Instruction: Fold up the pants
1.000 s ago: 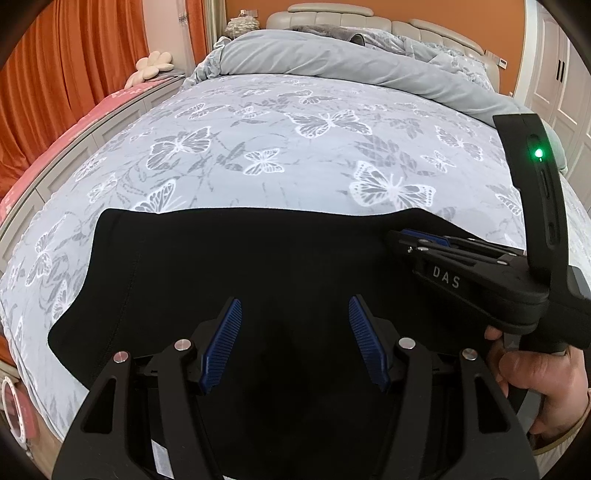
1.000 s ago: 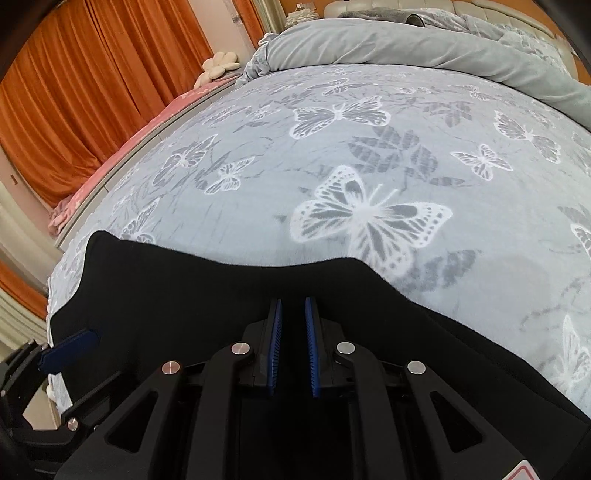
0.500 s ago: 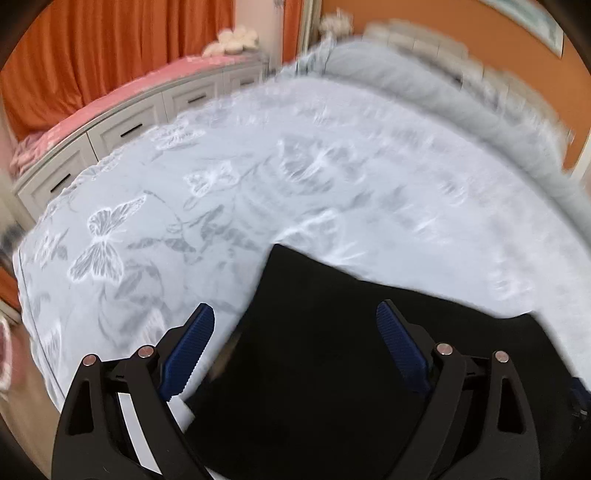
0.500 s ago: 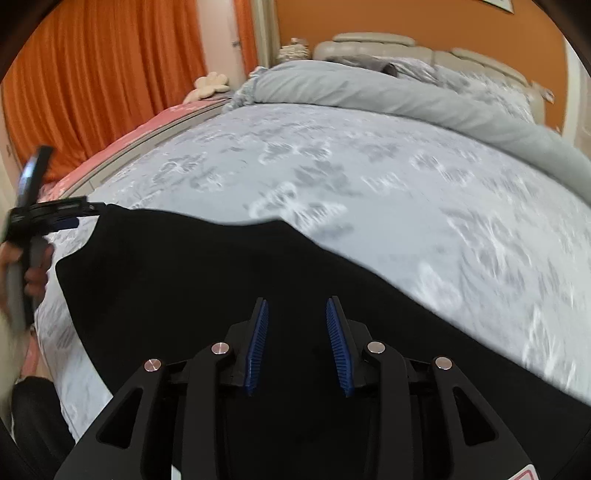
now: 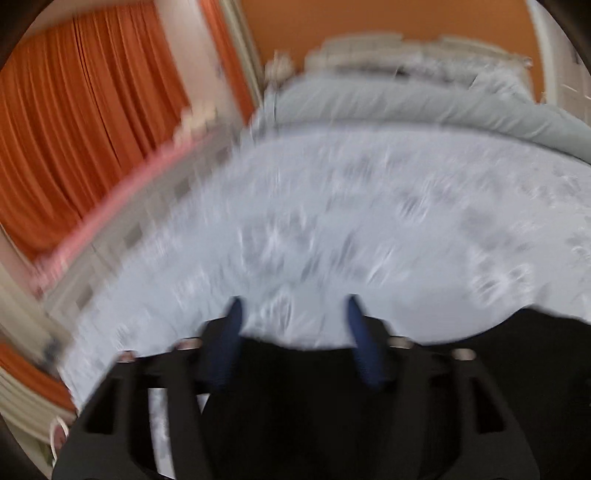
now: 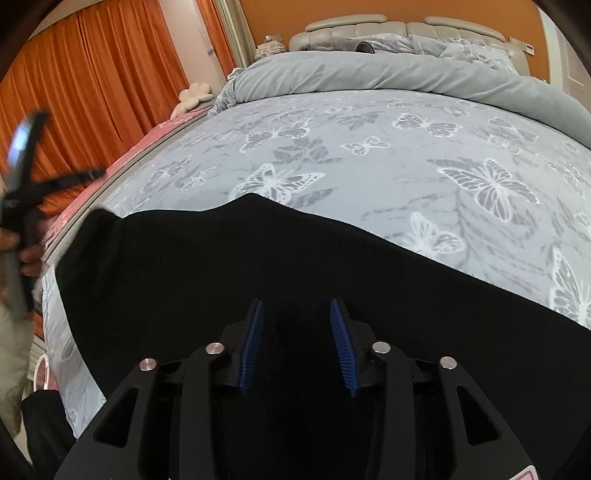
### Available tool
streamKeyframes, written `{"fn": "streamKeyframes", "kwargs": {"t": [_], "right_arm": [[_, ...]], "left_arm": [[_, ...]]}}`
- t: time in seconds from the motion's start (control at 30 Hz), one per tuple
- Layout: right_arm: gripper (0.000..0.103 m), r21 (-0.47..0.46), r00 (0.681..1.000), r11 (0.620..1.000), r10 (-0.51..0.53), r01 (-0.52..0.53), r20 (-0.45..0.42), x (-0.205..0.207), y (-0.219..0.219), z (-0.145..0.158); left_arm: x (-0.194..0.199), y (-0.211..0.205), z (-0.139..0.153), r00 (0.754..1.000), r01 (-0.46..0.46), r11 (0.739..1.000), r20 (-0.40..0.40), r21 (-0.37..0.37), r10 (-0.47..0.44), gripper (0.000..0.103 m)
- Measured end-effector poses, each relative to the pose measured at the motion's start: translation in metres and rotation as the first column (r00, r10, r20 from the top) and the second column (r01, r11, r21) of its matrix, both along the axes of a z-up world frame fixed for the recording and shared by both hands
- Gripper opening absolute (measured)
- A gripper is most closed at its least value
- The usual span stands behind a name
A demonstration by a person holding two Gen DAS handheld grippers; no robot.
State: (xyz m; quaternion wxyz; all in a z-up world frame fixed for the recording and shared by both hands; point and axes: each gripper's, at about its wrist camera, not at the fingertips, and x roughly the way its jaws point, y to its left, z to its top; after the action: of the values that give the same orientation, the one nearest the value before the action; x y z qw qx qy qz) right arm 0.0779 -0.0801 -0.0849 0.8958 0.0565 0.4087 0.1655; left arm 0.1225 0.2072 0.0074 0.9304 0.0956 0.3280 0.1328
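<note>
View heavily motion-blurred. Left gripper at bottom centre, blue pads spread apart, nothing between them. Black pants fill the lower frame beneath and behind the fingers, upper edge running from under the pads out to the right. Grey patterned bedspread beyond; pattern too smeared to read. Rolled grey duvet across the far end, pale headboard behind it. Orange curtains at left, pink strip along the bed's left side. Orange wall at the back.
</note>
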Motion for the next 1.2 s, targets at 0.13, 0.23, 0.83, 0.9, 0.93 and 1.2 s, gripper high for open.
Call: {"fn": "streamKeyframes", "kwargs": {"t": [0.13, 0.23, 0.83, 0.9, 0.93, 1.2], "right_arm": [[0.038, 0.014, 1.000, 1.000, 0.016, -0.016, 0.016, -0.006, 0.003, 0.007], [0.038, 0.008, 0.999, 1.000, 0.027, -0.027, 0.033, -0.011, 0.005, 0.013], [0.040, 0.065, 0.997, 0.998, 0.021, -0.025, 0.070, -0.020, -0.008, 0.033], [0.040, 0.065, 0.998, 0.998, 0.022, -0.026, 0.066, -0.020, -0.008, 0.033], [0.040, 0.065, 0.998, 0.998, 0.023, -0.027, 0.065, -0.020, -0.008, 0.033], [0.041, 0.059, 0.998, 0.998, 0.027, -0.030, 0.062, -0.019, -0.005, 0.032]], "left_arm": [[-0.029, -0.040, 0.041, 0.991, 0.072, 0.997, 0.117, -0.013, -0.070, 0.066], [-0.043, -0.059, 0.062, 0.984, 0.099, 0.995, 0.150, -0.033, -0.093, 0.066], [-0.059, -0.088, 0.083, 0.990, 0.081, 0.995, 0.121, -0.059, -0.074, 0.066], [-0.059, -0.088, 0.082, 0.991, 0.078, 0.995, 0.116, -0.058, -0.071, 0.066], [-0.059, -0.088, 0.081, 0.991, 0.076, 0.995, 0.114, -0.057, -0.069, 0.066], [-0.058, -0.087, 0.076, 0.994, 0.061, 0.997, 0.099, -0.054, -0.056, 0.066]]}}
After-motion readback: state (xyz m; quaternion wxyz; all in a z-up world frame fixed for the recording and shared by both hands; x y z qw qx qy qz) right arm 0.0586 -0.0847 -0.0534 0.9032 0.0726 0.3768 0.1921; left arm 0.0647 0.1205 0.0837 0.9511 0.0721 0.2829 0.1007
